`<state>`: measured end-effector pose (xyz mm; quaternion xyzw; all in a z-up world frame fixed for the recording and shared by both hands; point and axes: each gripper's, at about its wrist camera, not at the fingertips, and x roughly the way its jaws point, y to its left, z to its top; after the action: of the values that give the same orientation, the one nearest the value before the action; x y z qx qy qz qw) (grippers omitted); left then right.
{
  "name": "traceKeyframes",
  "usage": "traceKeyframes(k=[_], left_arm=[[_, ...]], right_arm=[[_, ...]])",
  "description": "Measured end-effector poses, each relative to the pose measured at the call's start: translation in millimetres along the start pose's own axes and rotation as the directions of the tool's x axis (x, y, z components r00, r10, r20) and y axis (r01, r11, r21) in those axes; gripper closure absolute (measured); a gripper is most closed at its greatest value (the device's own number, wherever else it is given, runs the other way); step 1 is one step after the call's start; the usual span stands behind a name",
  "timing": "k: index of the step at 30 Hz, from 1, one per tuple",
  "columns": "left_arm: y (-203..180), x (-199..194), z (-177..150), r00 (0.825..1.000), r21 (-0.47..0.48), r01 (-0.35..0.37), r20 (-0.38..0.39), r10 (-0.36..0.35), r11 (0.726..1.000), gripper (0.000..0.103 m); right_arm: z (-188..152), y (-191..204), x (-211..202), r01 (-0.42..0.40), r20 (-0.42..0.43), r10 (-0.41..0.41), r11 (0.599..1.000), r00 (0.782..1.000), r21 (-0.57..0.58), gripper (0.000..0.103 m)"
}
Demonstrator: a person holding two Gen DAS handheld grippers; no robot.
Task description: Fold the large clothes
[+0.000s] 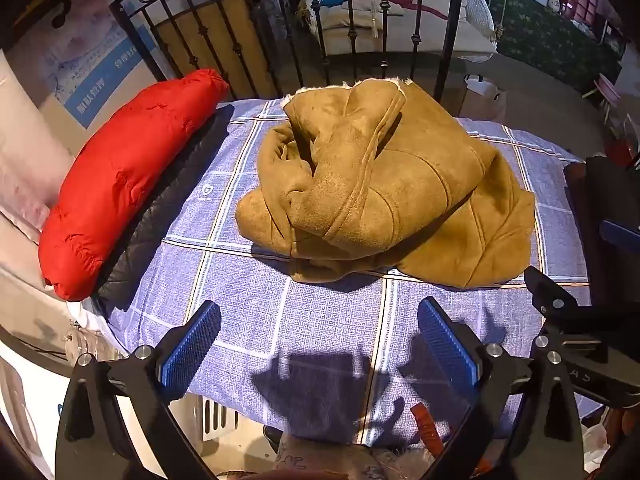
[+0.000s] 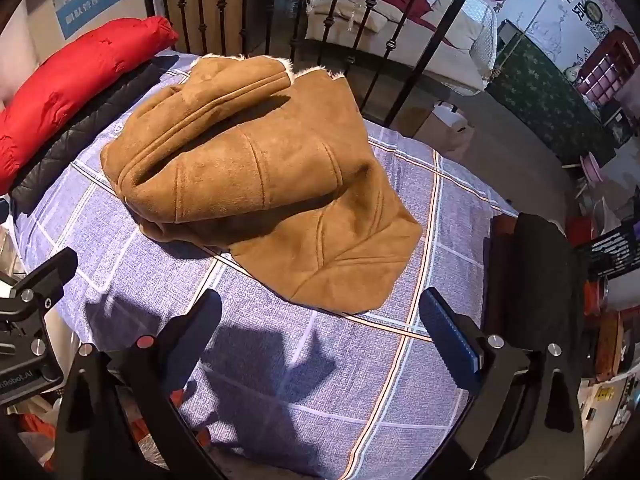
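Looking at the far left: a red puffy coat lies in a long roll along the left edge of the bed. It is not touching the brown coat.
Next to the red coat: a black quilted coat lies flat just beside it, partly under it.
Bed cover: a blue checked sheet with pale lines covers the bed. The coats all lie on it.
Left gripper: the left gripper hangs over the near part of the sheet and points down at it. Its two blue pads are wide apart. Nothing is between them, and they touch nothing.
Shadows: dark shadows of the grippers fall on the sheet near the front edge.
Middle of the bed: the brown coat sits in a lumpy heap in the middle of the sheet, past both grippers. It is soft like suede, with white fluffy lining showing at its far edge. One flat corner spreads out toward the near right side.
Right gripper: the right gripper also hangs over the sheet, close to the flat corner of the brown coat but not touching it. Its fingers are wide apart with nothing in them.
Behind the bed: black metal bars stand up at the far end.
Far right: a dark chair back stands just beside the bed.
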<state>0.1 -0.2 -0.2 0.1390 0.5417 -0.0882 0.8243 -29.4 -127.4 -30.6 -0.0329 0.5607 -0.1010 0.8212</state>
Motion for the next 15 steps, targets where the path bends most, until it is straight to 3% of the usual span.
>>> traceKeyframes(k=[15], left_arm=[[-1.8, 3.3, -3.2, 1.0, -0.003, -0.008, -0.009, 0.008, 1.0, 0.006]], right_arm=[[-1.9, 2.9, 1.7, 0.0, 0.0, 0.0, 1.0, 1.0, -0.002, 0.005]])
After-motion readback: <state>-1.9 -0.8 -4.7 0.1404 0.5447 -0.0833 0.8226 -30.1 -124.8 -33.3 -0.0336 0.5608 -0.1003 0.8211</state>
